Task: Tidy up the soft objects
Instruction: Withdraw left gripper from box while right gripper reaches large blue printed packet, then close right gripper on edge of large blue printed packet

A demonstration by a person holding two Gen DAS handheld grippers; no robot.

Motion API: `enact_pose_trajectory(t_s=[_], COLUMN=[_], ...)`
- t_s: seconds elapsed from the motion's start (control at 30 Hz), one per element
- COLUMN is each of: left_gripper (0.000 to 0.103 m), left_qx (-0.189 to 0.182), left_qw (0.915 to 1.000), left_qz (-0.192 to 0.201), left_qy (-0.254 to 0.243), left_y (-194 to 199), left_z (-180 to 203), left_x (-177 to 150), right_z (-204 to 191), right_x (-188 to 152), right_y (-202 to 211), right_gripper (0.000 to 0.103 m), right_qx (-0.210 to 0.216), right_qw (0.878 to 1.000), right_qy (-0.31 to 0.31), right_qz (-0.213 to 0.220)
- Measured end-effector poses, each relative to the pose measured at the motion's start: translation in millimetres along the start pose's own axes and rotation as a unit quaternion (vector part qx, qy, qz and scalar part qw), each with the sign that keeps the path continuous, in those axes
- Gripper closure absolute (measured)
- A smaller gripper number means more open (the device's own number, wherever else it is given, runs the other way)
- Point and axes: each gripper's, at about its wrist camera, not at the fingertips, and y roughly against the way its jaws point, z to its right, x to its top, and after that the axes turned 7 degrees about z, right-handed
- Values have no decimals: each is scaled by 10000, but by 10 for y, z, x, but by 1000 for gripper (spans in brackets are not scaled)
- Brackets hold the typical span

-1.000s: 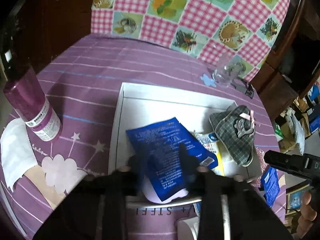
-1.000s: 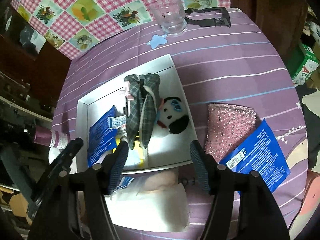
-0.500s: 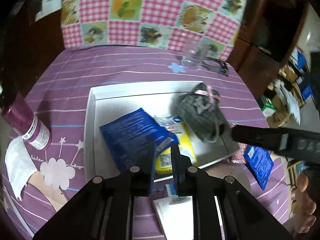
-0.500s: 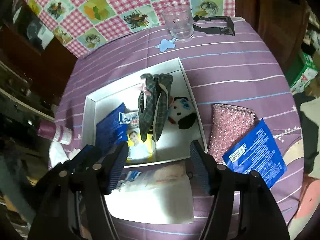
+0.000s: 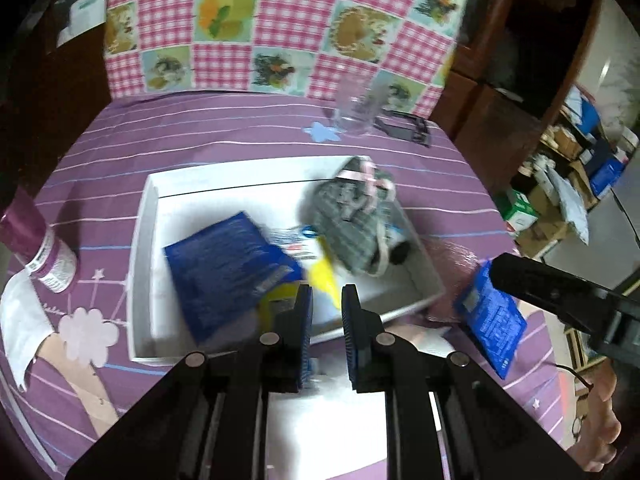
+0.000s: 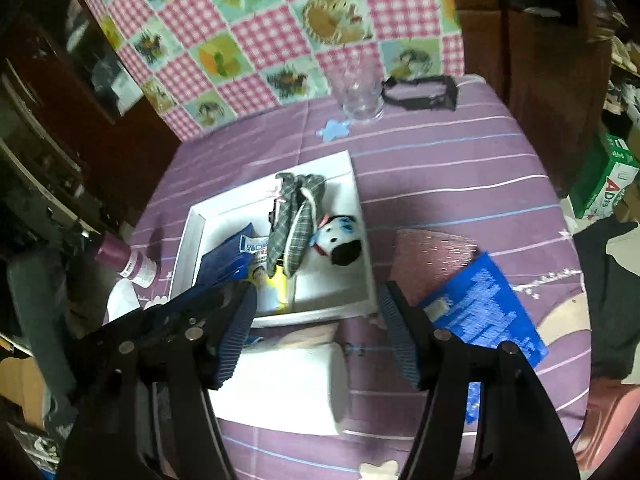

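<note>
A white tray (image 5: 146, 216) (image 6: 362, 216) on the purple tablecloth holds a blue packet (image 5: 224, 264) (image 6: 218, 260), a yellow packet (image 5: 320, 280) (image 6: 274, 288), a grey plaid pouch (image 5: 352, 220) (image 6: 294, 220) and a black-and-white plush toy (image 6: 340, 240). My left gripper (image 5: 325, 320) hovers above the tray's near edge, nearly shut and empty. My right gripper (image 6: 316, 332) is open and empty above a white roll (image 6: 288, 384) in front of the tray. A pink glittery pouch (image 6: 432, 252) and a second blue packet (image 6: 484, 312) (image 5: 488, 312) lie right of the tray.
A purple bottle (image 5: 40, 248) (image 6: 128, 260) and a white sheet (image 5: 20, 328) lie left of the tray. A clear glass (image 6: 360, 88) (image 5: 356, 114) and a black clip (image 6: 420, 92) stand at the back, before a checkered cloth (image 6: 280, 32). Boxes clutter the floor at right.
My left gripper let go of the blue packet, which now lies in the tray, then closed its fingers and drew back. The right gripper stayed open and rose slightly.
</note>
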Motion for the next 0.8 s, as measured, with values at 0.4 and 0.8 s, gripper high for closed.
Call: enact_pose_trajectory(t_s=[0.4, 0.8], left_gripper=[89, 89], left_qx=[-610, -477], left_qw=[9950, 9889], left_qz=[-97, 474], left_qy=[-790, -1326], left_y=[-128, -130], left_z=[653, 906], left_x=[-296, -468], right_z=[505, 835], right_x=[-483, -718], right_y=[263, 220], right_gripper=[38, 38], right_qx=[-325, -486], right_qw=[9972, 9950], right_qy=[-94, -393], right_qz=[664, 779])
